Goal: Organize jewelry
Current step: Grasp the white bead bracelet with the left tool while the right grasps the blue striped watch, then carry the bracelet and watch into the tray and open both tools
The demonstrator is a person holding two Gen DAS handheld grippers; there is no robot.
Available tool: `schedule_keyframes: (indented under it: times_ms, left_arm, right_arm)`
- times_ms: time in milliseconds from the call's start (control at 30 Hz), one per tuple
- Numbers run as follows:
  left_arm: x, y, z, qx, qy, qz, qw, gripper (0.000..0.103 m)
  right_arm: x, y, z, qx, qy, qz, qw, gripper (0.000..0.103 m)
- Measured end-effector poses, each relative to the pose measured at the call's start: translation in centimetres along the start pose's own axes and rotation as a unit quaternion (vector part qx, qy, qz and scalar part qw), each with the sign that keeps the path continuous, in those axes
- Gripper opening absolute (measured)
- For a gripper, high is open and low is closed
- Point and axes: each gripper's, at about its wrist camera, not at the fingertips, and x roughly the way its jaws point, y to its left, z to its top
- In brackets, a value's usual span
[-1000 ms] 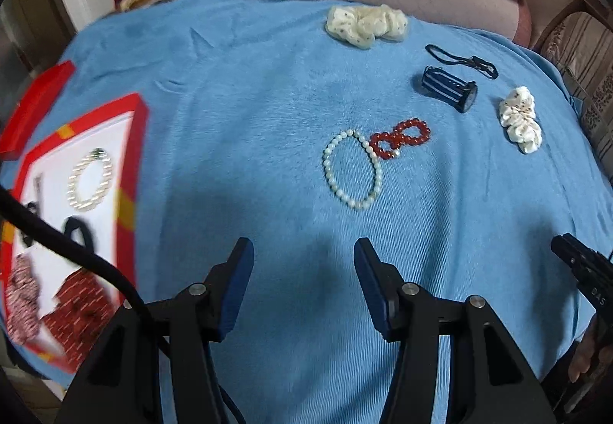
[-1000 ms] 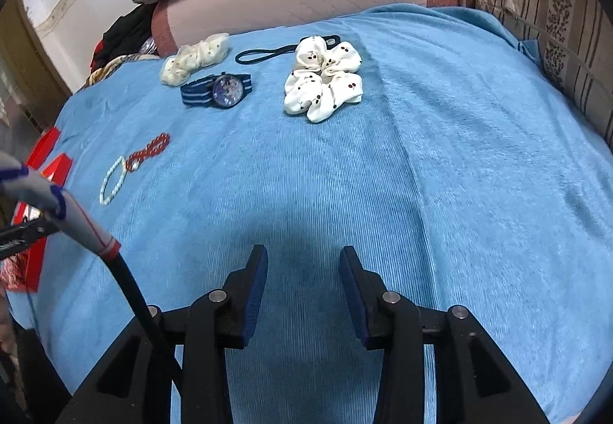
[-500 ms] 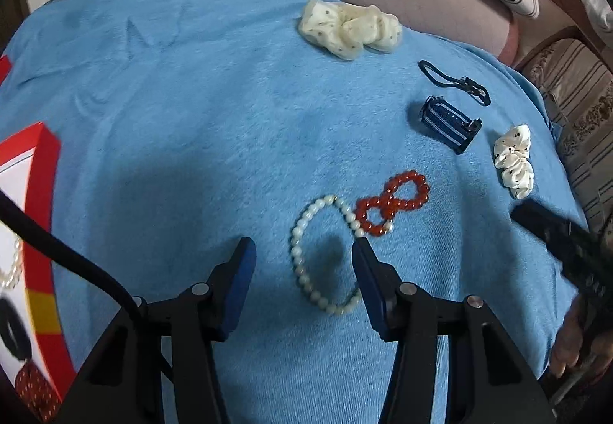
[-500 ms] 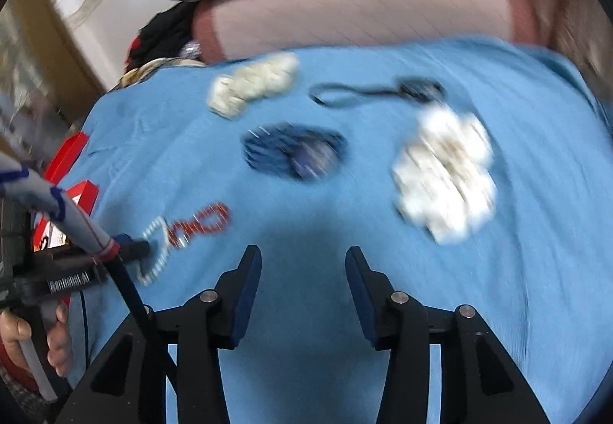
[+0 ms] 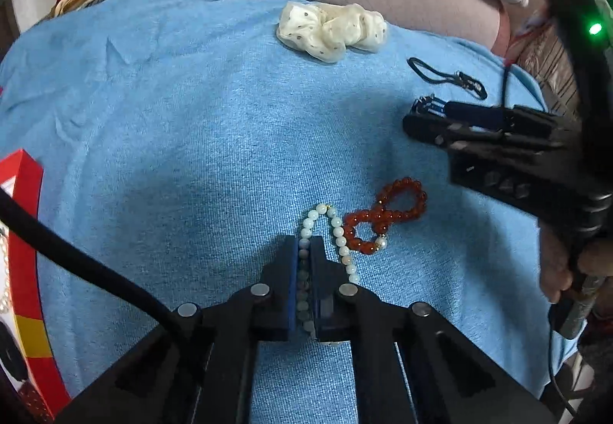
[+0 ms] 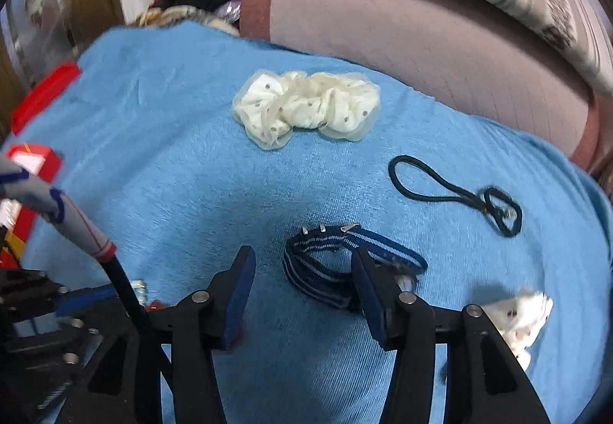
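Observation:
My left gripper [image 5: 304, 251] is shut on one side of the white pearl bracelet [image 5: 339, 236], which lies on the blue cloth [image 5: 191, 140]. A red bead bracelet [image 5: 387, 217] lies twisted right beside it. My right gripper [image 6: 302, 270] is open, its fingers standing either side of the blue striped watch [image 6: 325, 270] low over the cloth. It also shows in the left wrist view [image 5: 433, 121] at the right, over the watch. The red-rimmed tray [image 5: 23, 232] with a pearl bracelet sits at the far left.
A cream dotted scrunchie [image 6: 306, 109] lies at the back. A black hair tie [image 6: 456, 194] lies right of the watch. A white spotted scrunchie [image 6: 517, 316] lies by my right gripper's right finger. A sofa cushion [image 6: 421, 25] rises behind the cloth.
My left gripper moved forward and closed on the pearl bracelet. My right gripper swung left and forward until its open fingers framed the watch.

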Motion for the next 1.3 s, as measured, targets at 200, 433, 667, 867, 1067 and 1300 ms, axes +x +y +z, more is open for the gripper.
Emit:
schedule_keyframes:
  times_ms: [200,433,667,867,1067,1300]
  left_arm:
    - [-1.4,0.5,-0.8,-0.021,0.004,-0.016,0.9996,0.005]
    - [-5.7,1.6,-2.2,-0.042,-0.02,-0.024,0.9986,0.005]
    - [-10.9,3.1,-3.5,-0.066,-0.052,-0.022,0.9962,0.005]
    - [-14.9,6.7,-4.4,-0.093,-0.079,-0.002,0.9925,0.005]
    - [-18.1,11.7,-5.9,-0.119,-0.095,0.036,0.9877,0.005]
    - [-19.7,19.2,-5.8,-0.159,-0.098,0.071,0.9799,0.005]
  right_arm:
    - [0.8,0.7,-0.1,-0.031,0.02,-0.029,0.999,0.02]
    - [-4.4,-0.7,-1.0,0.033,-0.002,0.01,0.999,0.011]
    - [-10.2,0.4,-1.7,0.061,-0.028,0.051,0.996,0.011]
    - [-13.9,3.6,-1.2,0.059,-0.047,0.091,0.993,0.011]
    - [-15.2,9.6,-0.2,0.027,-0.05,0.137,0.989,0.011]
    - [-14.2,17.6,1.0,-0.018,-0.029,0.191,0.981,0.011]
